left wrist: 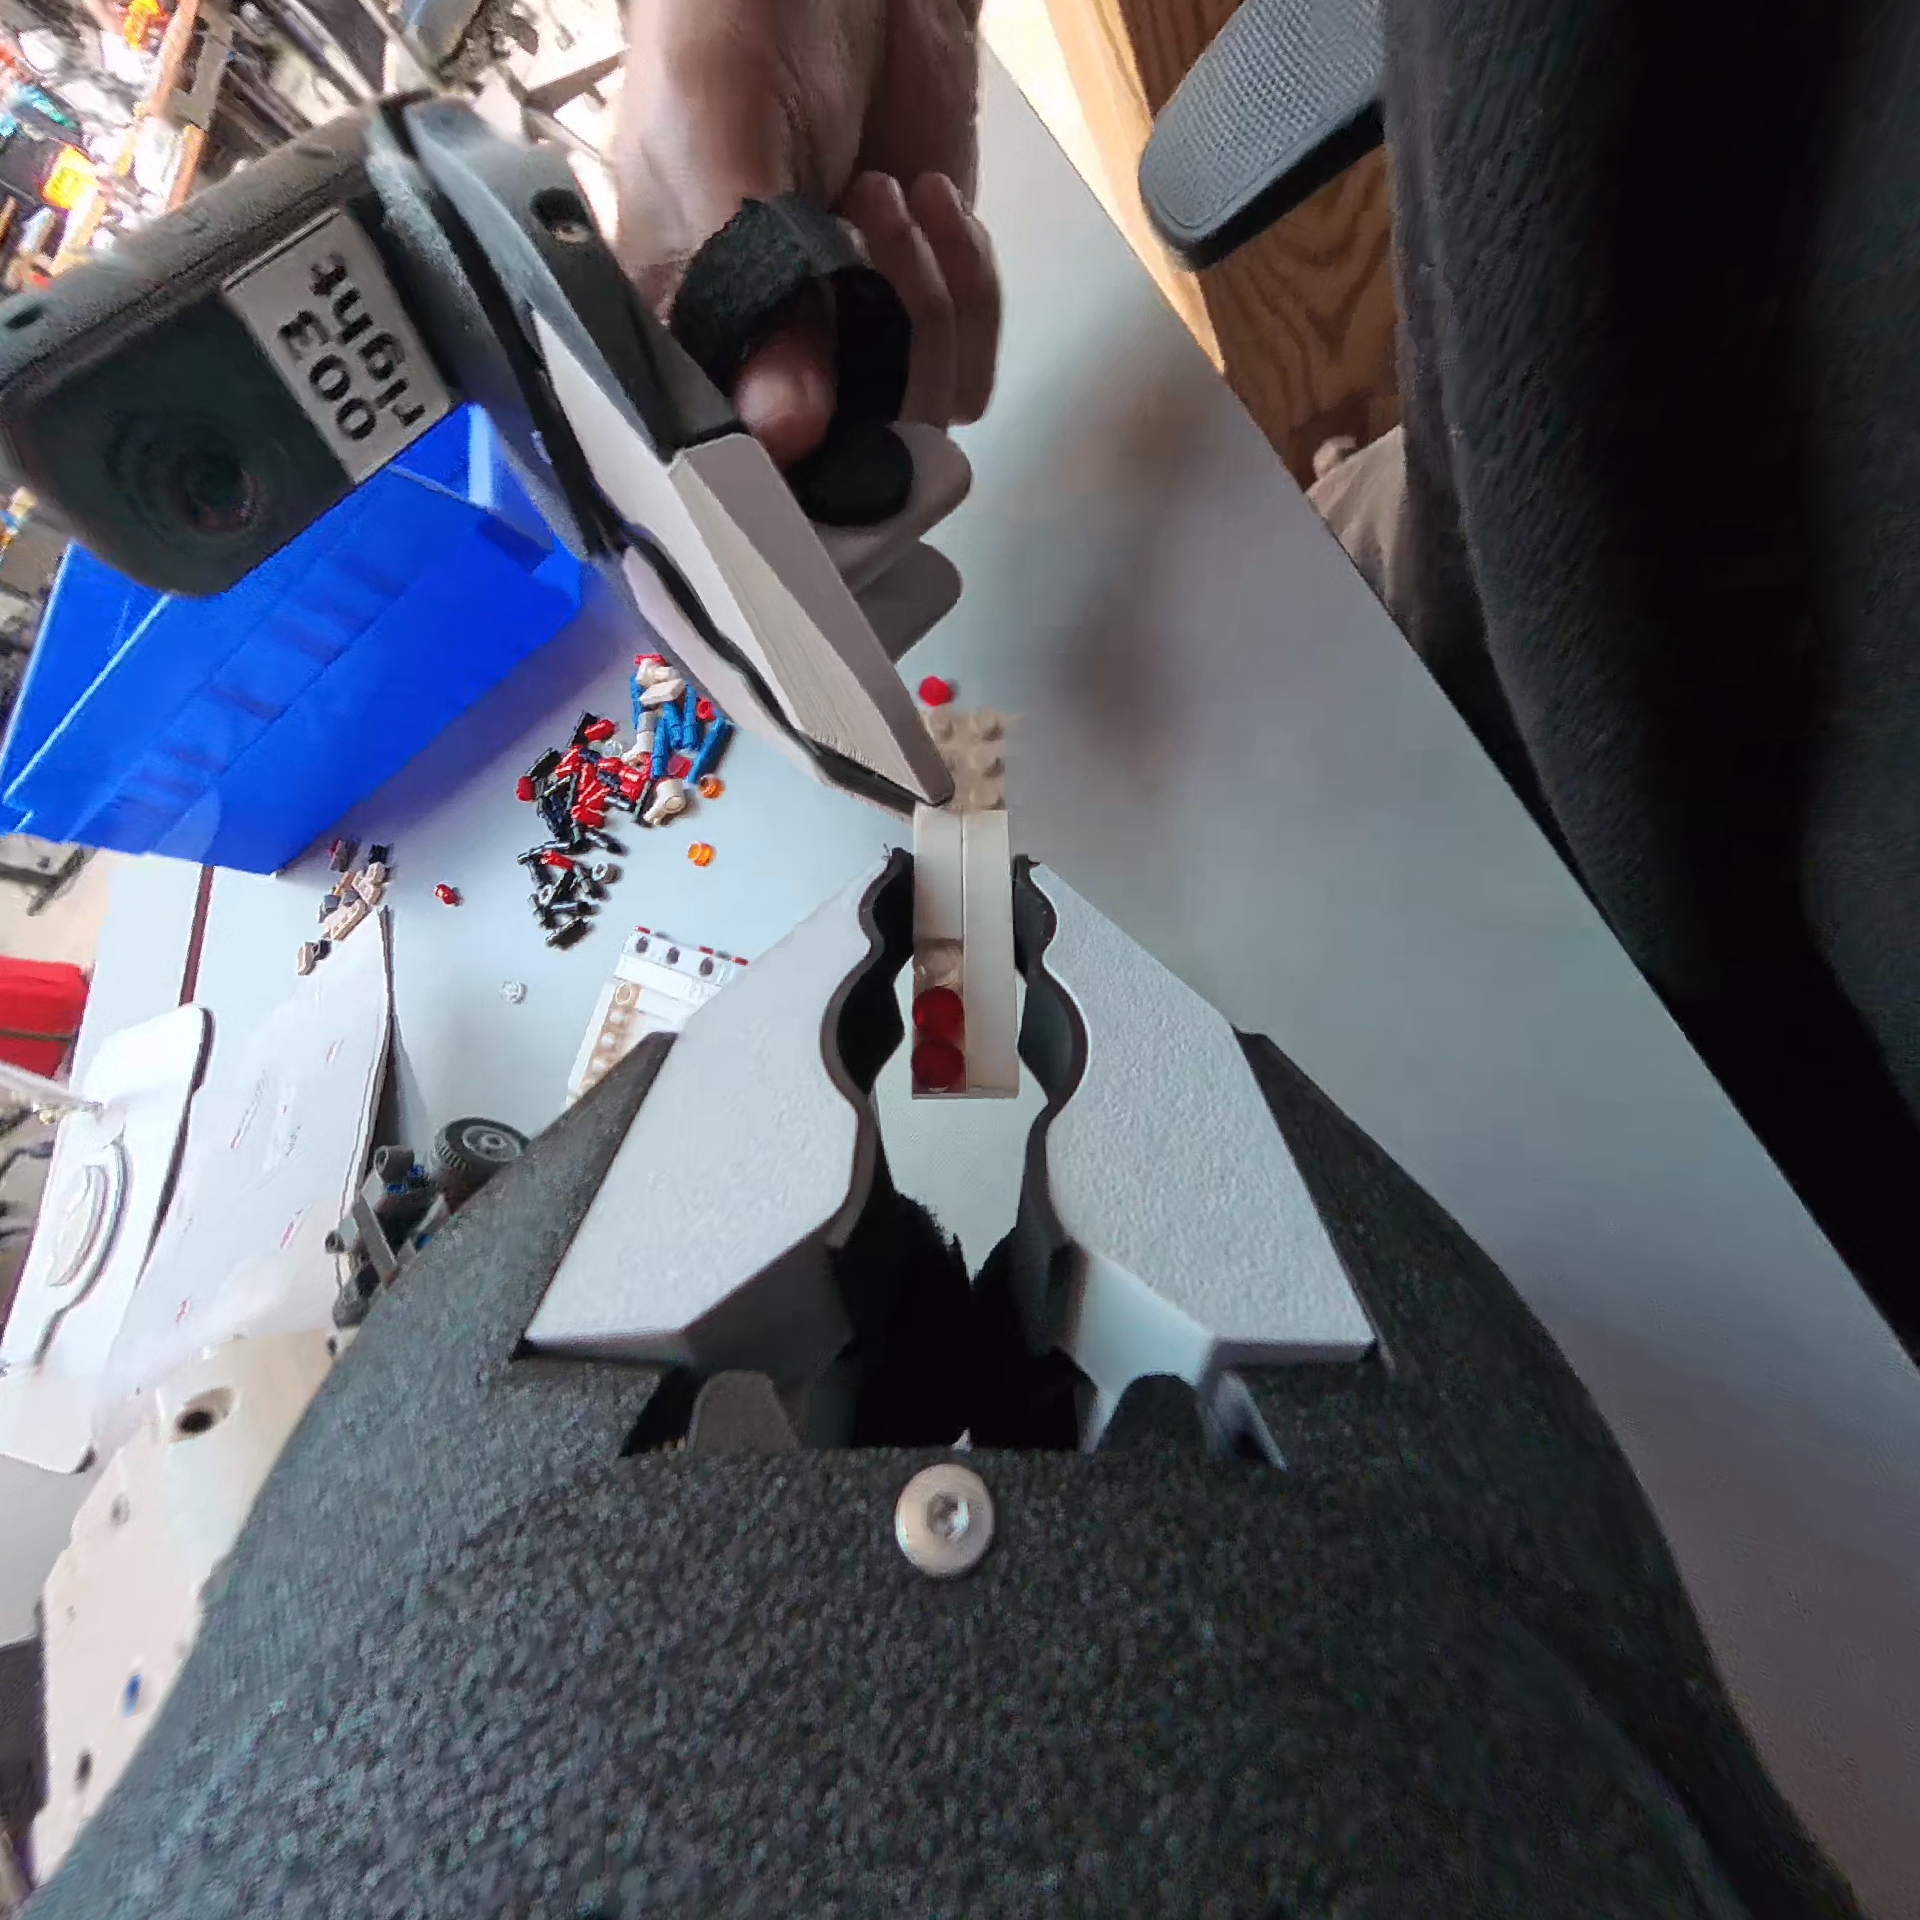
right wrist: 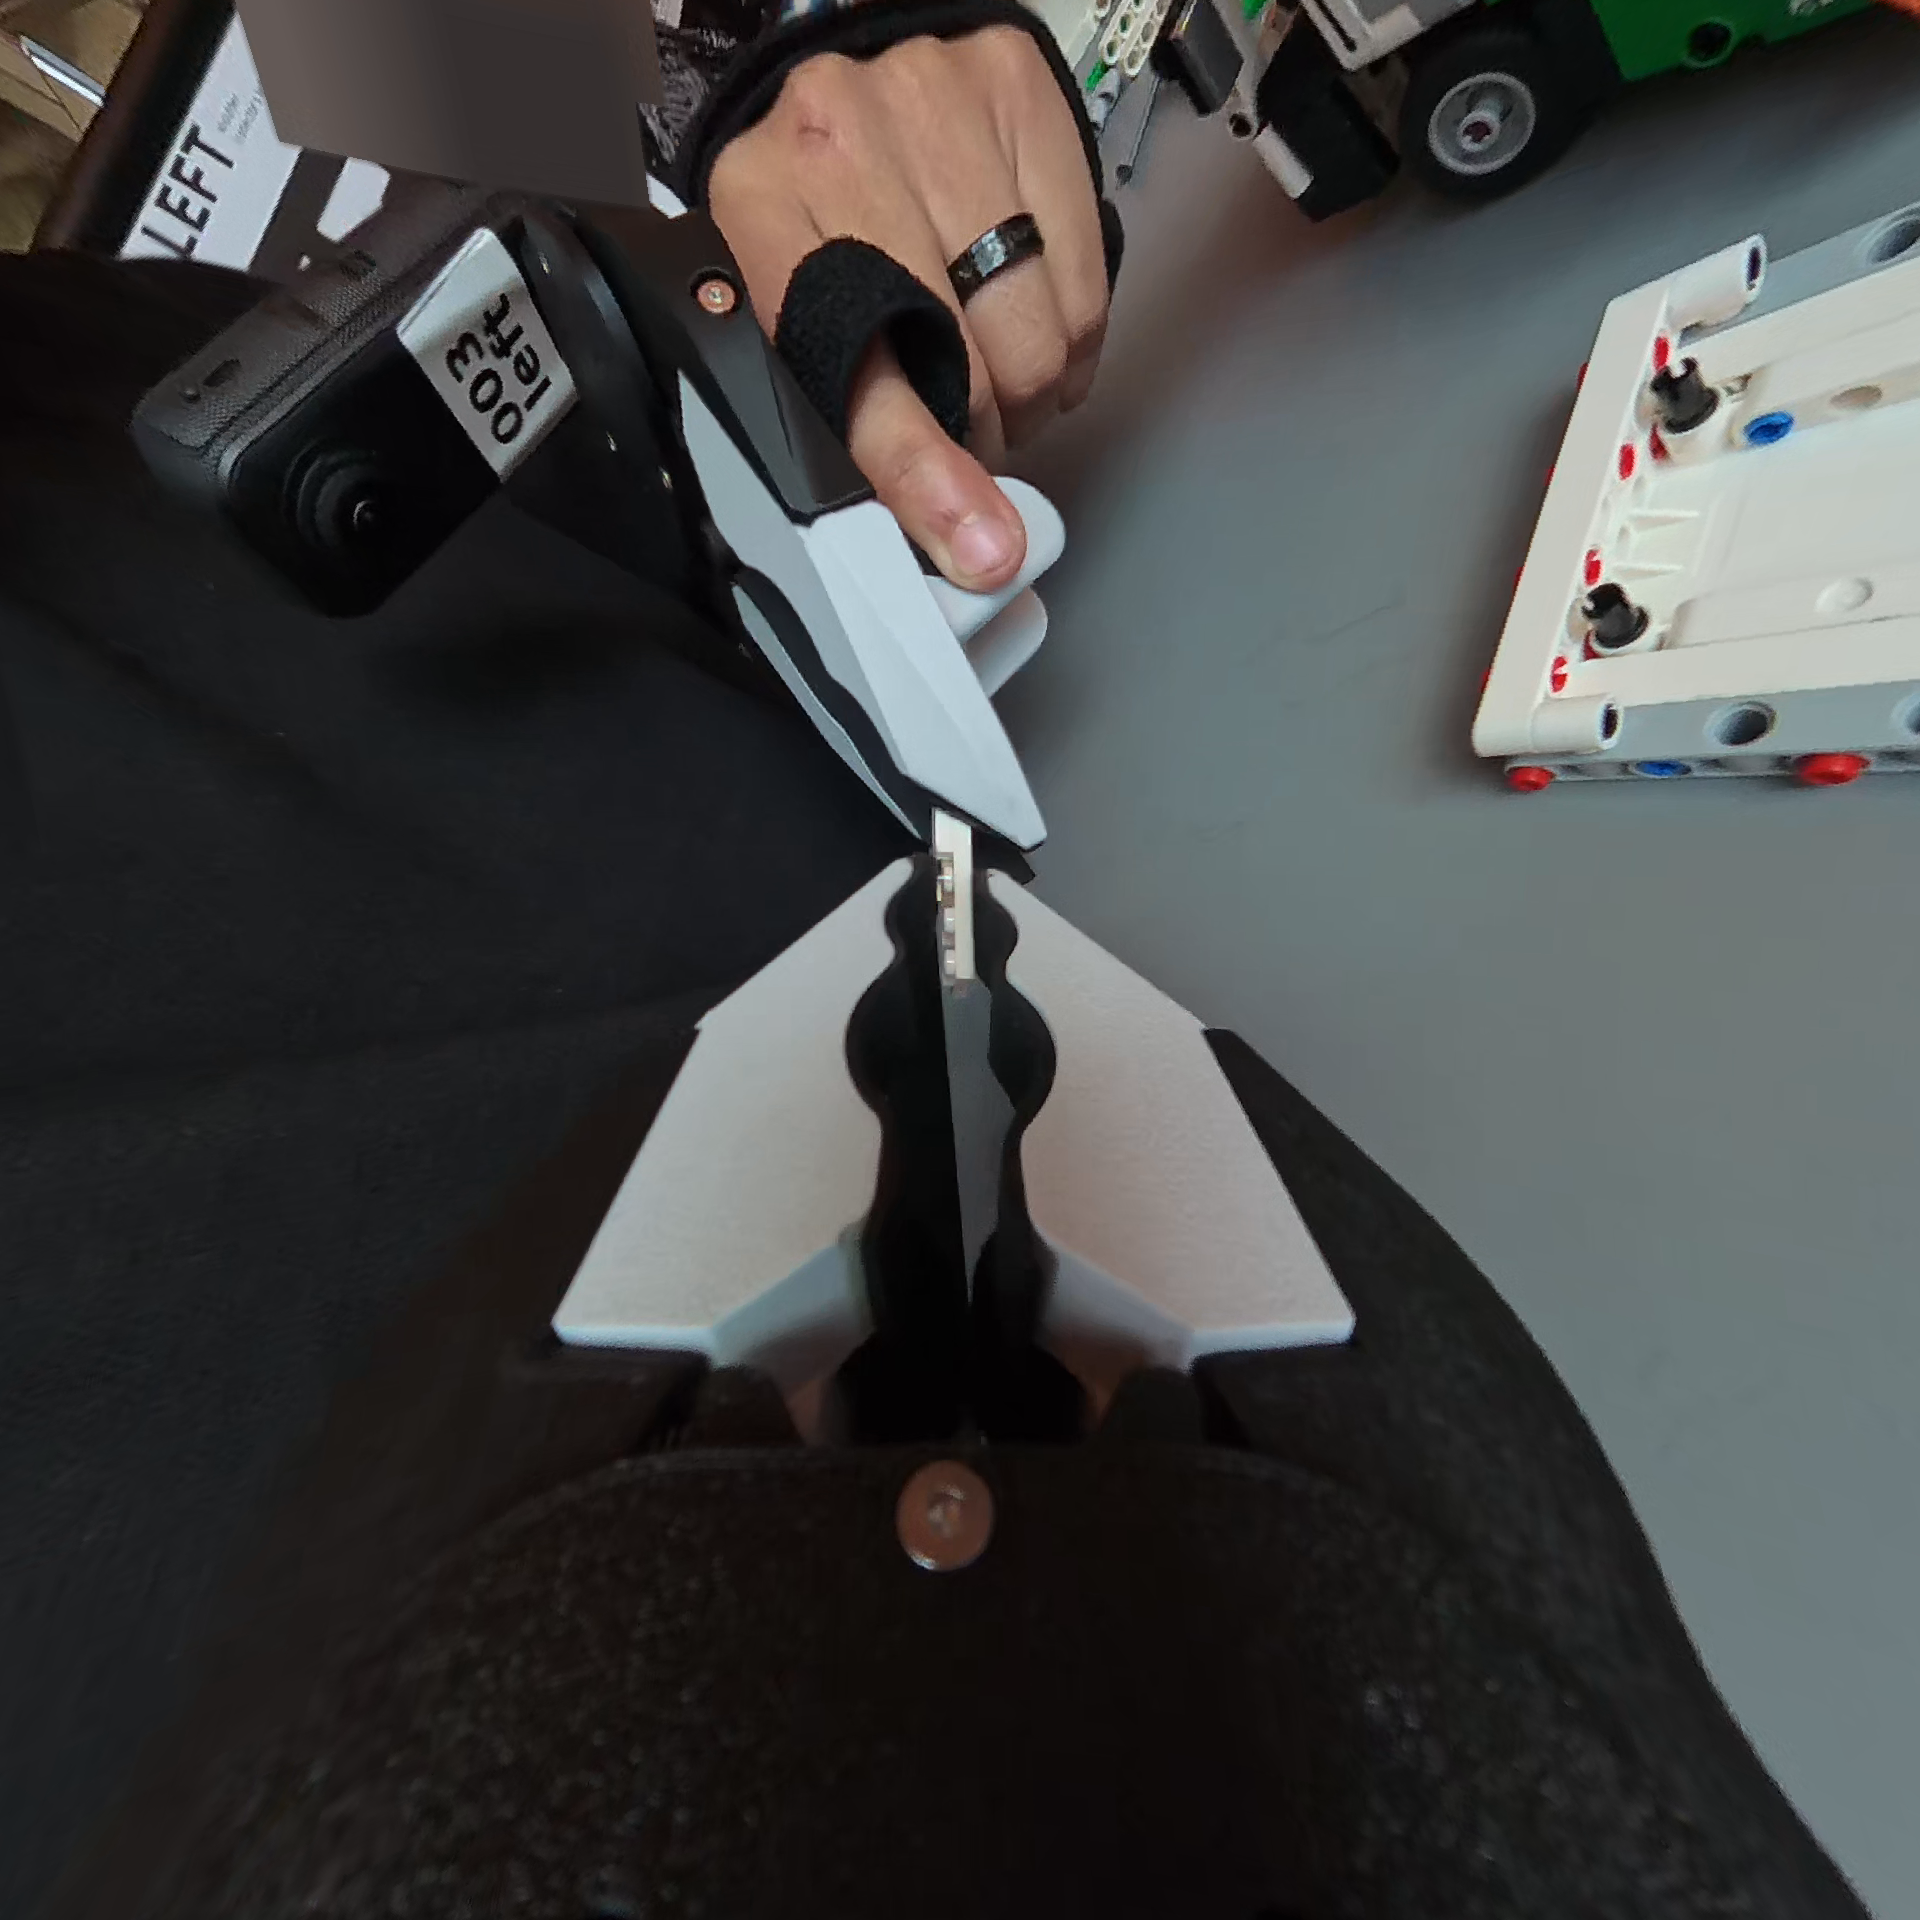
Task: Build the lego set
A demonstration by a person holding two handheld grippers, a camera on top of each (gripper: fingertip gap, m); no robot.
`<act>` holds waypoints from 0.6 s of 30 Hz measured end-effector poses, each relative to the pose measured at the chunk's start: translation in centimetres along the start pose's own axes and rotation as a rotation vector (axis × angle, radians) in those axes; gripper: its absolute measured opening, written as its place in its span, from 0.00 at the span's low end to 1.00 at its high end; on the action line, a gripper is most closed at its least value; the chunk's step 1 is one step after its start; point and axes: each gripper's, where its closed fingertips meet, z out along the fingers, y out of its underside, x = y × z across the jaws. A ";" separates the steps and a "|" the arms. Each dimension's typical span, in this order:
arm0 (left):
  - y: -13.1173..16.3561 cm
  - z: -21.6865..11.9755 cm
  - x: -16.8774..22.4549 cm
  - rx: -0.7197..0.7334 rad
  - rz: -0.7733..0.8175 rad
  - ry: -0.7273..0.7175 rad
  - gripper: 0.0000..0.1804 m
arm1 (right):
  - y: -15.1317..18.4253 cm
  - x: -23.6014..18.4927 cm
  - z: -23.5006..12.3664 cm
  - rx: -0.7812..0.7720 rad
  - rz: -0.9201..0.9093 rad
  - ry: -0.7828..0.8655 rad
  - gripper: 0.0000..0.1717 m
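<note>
In the left wrist view my left gripper [left wrist: 958, 871] is shut on a white brick assembly [left wrist: 987, 966], held above the grey table [left wrist: 1247, 831]; two red round studs [left wrist: 938, 1034] and a tan one sit in it. A tan studded plate [left wrist: 977, 753] sticks out from the assembly's far end. My right gripper [left wrist: 928, 795] comes in from the upper left, tips on that plate. In the right wrist view my right gripper [right wrist: 951, 881] is shut on the plate [right wrist: 956, 920], seen edge-on. The left gripper [right wrist: 1000, 840] meets it from above.
A blue bin [left wrist: 260, 665] stands at the far left, with a pile of small red, black and blue parts [left wrist: 608, 795] and white paper sheets [left wrist: 260, 1091] near it. A white panel assembly [right wrist: 1714, 540] and a green-and-white toy truck [right wrist: 1455, 94] lie on the table. A chair armrest [left wrist: 1247, 135] is nearby. Only a small space, under 4 cm, lies between the two pairs of fingers.
</note>
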 end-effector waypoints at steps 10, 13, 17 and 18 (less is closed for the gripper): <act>-0.4 -1.2 -3.2 0.180 -0.304 -0.134 0.09 | -3.3 -0.6 -3.5 0.367 0.064 -0.006 0.13; -0.9 -1.0 -2.8 0.193 -0.296 -0.134 0.09 | -3.1 -1.1 -2.6 0.417 0.083 -0.057 0.06; -0.9 -0.9 -3.0 0.197 -0.326 -0.165 0.09 | -2.8 -0.6 -2.3 0.467 0.124 -0.039 0.02; -0.9 -1.0 -3.3 0.203 -0.358 -0.174 0.09 | -3.1 -0.5 -2.4 0.507 0.134 -0.040 0.02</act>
